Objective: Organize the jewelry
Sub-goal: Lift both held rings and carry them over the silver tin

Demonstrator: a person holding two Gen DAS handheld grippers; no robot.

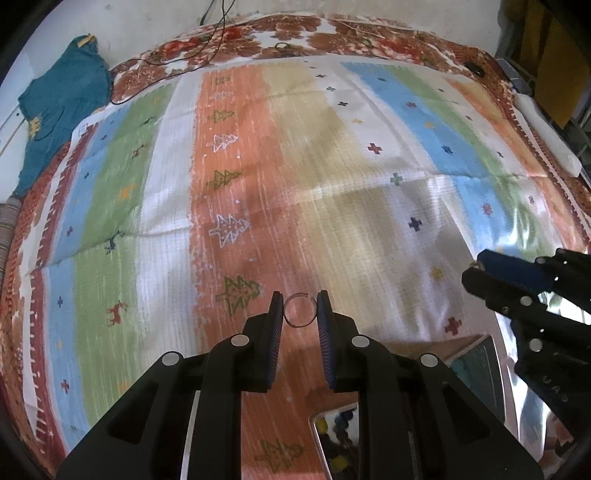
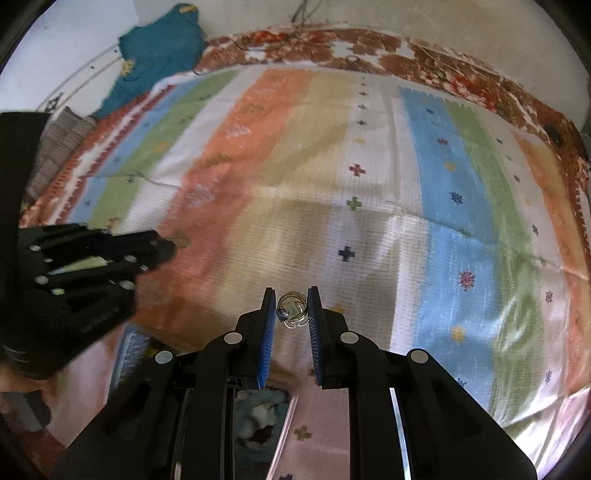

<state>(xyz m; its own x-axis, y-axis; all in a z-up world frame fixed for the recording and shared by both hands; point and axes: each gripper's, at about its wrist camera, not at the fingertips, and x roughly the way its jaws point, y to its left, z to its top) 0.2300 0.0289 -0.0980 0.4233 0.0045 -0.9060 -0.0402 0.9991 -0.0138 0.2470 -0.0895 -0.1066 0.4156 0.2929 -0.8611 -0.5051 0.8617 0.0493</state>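
My left gripper is shut on a thin silver ring, pinched upright between its fingertips above the striped cloth. My right gripper is shut on a gold and silver wire ring with a small blue bead. The right gripper also shows at the right of the left wrist view, and the left gripper shows at the left of the right wrist view. A mirrored jewelry box lies below the left gripper, partly hidden by its body.
The cloth covers a bed with a brown floral sheet. A teal garment lies at the far left against the wall. A black cable runs over the far edge. A white object lies along the right edge.
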